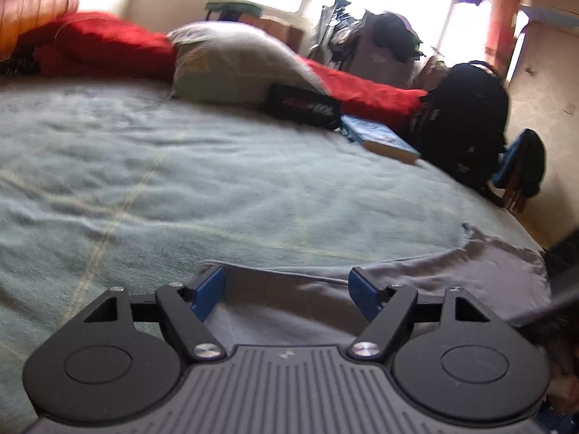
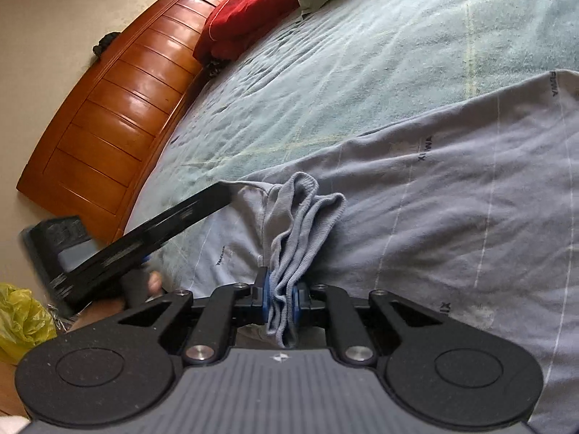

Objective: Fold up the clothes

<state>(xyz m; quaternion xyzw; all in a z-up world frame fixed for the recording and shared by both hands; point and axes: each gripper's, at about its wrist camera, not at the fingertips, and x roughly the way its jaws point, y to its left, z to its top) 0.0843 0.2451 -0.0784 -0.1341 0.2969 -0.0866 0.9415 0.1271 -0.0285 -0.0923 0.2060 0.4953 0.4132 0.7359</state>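
Left wrist view: left hand-held gripper (image 1: pixel 287 291) with blue pads spread wide, nothing between them, poised over the near edge of a pale grey-blue cotton garment (image 1: pixel 452 267) spread flat on a bed with a teal textured bedspread (image 1: pixel 144 181). Beyond, near the far side of the bed: red plush blanket (image 1: pixel 101 45), pale pillow (image 1: pixel 231 61), black pouch (image 1: pixel 304 106), blue paperback book (image 1: pixel 380 137), black backpack (image 1: pixel 466 115).

Right wrist view: left hand-held gripper seen again as a black bar at left, tip at the garment's corner (image 2: pixel 181 217). At centre, right hand-held gripper (image 2: pixel 281 302) clamped on a bunched, ribbed fold of the same garment (image 2: pixel 452 199), the gathered cloth standing up between the pads. Orange-brown wooden headboard (image 2: pixel 119 108) and yellow plastic bag (image 2: pixel 21 314) at far left.

Step judged in hand: securing the garment's edge before a fold, one corner gripped, the other not yet. Next move likely to call for closing the open pads on the cloth below them, then lifting both corners together across the garment.

Shown only in the right view: the grip itself and printed lettering on the cloth. Shown only in the left view: the far clutter.
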